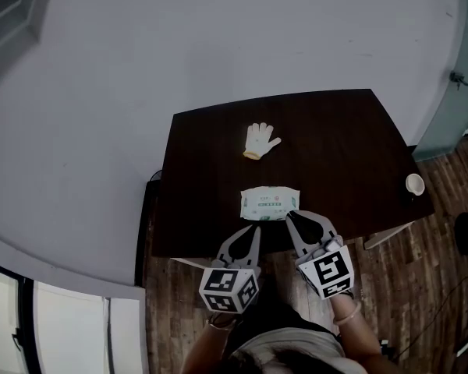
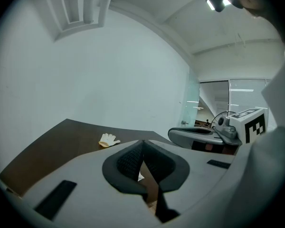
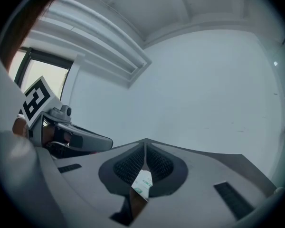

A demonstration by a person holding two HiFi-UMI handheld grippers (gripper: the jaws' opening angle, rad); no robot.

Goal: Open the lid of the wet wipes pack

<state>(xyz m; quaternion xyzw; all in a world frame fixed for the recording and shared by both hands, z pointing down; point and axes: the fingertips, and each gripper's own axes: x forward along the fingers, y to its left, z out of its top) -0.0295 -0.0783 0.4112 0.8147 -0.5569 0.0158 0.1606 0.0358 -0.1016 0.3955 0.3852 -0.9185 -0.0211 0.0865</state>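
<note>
A: So where's the wipes pack (image 1: 270, 202)?
B: Flat on the table (image 1: 343, 154), just ahead of the left gripper (image 1: 257, 229) and right gripper (image 1: 289, 215), both pinched together, empty. One should pin it, the other lift the lid (image 1: 274, 204) by its lip.

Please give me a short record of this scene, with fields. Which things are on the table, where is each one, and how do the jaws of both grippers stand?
table: dark, mostly bare
pack: lies flat near the table's front edge, looks unopened
glove: white, beyond the pack, apart from it
cup: at the table's right edge
left gripper: just short of the pack's near edge, jaws together, nothing held
right gripper: by the pack's near right corner, jaws together, nothing held
contact with pack: cannot tell
</note>
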